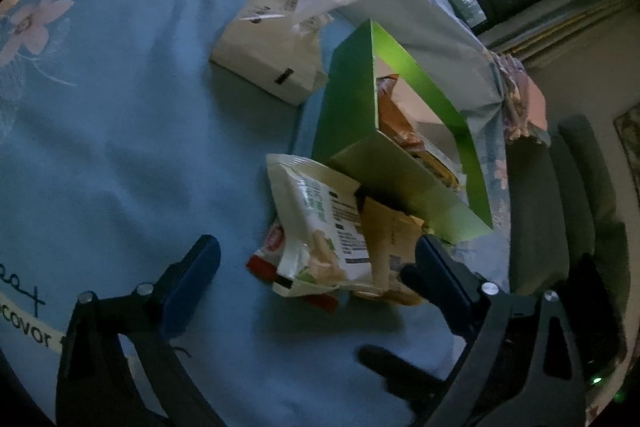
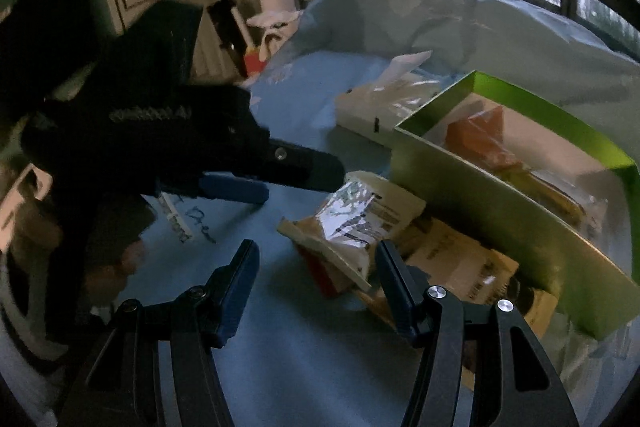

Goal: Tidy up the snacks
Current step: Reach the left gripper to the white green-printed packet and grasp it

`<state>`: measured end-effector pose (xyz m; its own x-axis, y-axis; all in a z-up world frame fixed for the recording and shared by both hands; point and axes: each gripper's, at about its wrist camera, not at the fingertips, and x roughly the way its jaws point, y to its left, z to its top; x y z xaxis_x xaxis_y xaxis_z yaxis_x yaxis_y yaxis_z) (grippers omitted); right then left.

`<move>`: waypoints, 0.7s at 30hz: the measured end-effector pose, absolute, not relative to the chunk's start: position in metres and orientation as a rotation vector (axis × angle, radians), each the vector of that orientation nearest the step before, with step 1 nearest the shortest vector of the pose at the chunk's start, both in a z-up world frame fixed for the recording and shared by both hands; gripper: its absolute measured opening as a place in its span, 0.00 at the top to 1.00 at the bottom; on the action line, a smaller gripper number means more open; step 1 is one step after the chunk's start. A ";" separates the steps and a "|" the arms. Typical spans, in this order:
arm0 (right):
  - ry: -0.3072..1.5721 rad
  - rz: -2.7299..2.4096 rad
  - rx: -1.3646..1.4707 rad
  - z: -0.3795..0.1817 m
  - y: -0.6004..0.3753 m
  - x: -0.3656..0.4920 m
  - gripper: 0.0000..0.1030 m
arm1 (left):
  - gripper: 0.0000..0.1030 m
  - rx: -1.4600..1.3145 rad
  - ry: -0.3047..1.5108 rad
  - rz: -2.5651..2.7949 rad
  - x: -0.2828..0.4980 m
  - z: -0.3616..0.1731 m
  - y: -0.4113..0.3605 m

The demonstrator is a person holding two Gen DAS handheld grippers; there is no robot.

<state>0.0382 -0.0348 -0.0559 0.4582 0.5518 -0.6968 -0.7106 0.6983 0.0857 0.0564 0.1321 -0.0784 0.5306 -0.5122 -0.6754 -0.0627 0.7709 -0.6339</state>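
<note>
1. Looking along our left gripper (image 1: 316,263), we see its jaws spread wide around a small pile of snack packets, and the pads press on nothing.
2. On top of the pile lies a white snack bag (image 1: 320,223), over a red packet (image 1: 272,259) and a beige packet (image 1: 388,231), on the blue bedsheet (image 1: 120,147).
3. Our right gripper (image 2: 316,267) stands released and about half open beside the same pile, grasping nothing.
4. Just behind the pile stands a green box (image 1: 352,107) with orange packets (image 2: 480,135) inside.
5. A white tissue pack (image 1: 272,43) lies near the box.
</note>
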 end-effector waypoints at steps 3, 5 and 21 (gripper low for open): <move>0.771 0.772 -0.278 -0.062 -0.029 0.041 0.41 | 0.14 -0.669 1.005 -0.318 0.058 -0.081 0.129; 0.778 0.764 -0.302 -0.066 -0.027 0.041 0.41 | 0.17 -0.680 1.016 -0.338 0.059 -0.083 0.127; 0.782 0.753 -0.309 -0.080 -0.027 0.050 0.75 | 0.49 -0.656 1.069 -0.346 0.058 -0.092 0.117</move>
<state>0.0501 -0.0266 -0.0799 0.4708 0.4947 -0.7305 -0.7114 0.7025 0.0172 0.0585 0.1174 -0.0923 0.4534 -0.5600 -0.6934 -0.0475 0.7617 -0.6462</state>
